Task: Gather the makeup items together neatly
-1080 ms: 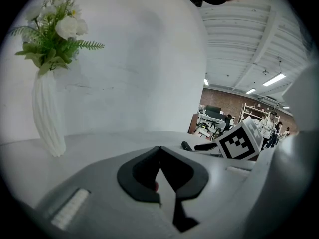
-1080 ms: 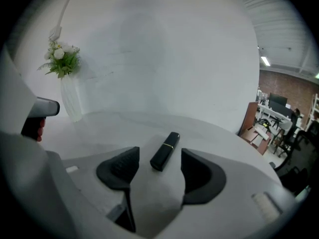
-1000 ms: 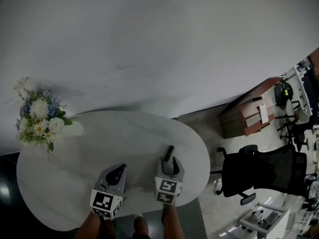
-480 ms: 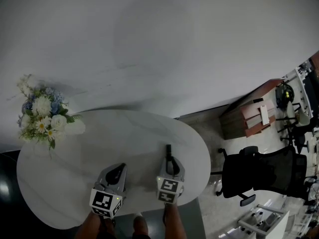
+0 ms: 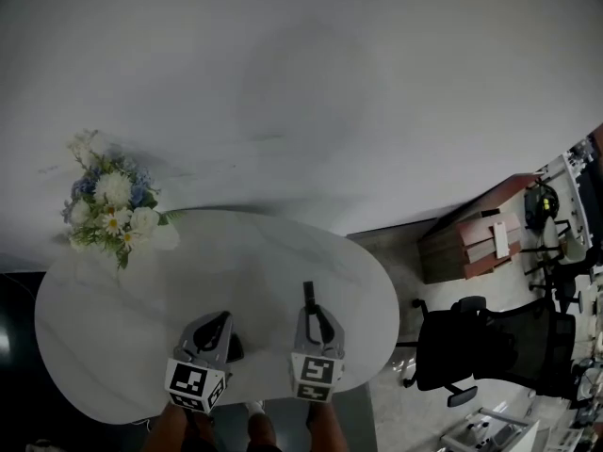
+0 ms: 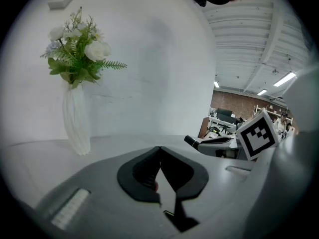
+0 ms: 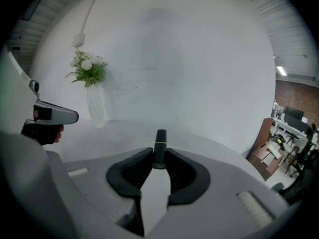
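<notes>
Your left tongs (image 6: pixel 159 149) are pressed together at the tips over the white counter (image 5: pixel 104 337). Your right tongs (image 7: pixel 159 157) have just closed on a slim black makeup tube (image 7: pixel 160 142), pinching it so it points away from you over the counter. Farther off stands a flower vase (image 6: pixel 76 123).

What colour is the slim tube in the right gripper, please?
Slim tube: black, thin yellowish band; right gripper view.

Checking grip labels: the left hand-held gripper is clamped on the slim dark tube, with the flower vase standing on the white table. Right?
No: the right hand-held gripper is clamped on the slim dark tube, as the right gripper view shows. The flower vase does stand on the white table.
</notes>
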Tool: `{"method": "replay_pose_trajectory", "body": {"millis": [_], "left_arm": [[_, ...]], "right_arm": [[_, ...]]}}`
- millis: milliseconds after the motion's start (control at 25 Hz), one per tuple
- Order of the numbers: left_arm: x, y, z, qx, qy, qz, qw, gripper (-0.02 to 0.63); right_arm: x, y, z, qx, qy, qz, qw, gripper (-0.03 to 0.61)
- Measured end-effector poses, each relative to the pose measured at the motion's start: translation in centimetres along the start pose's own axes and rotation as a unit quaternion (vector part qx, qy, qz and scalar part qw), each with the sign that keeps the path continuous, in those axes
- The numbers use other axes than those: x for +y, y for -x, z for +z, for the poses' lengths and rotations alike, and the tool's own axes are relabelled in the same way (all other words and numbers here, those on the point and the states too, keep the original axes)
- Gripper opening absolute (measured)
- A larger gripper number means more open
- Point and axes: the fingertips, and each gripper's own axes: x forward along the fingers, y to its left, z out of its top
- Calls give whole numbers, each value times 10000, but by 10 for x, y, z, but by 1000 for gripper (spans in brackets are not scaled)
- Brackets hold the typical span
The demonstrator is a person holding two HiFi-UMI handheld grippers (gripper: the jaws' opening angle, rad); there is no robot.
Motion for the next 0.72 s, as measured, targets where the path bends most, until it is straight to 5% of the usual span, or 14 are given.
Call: {"method": "replay_pose_trajectory", "body": {"millis": [720], "left_arm": [[29, 65, -33, -13, 298, 640, 9975, 11]], "right_arm": [[93, 43, -29, 87, 565, 935, 9940, 92]]}}
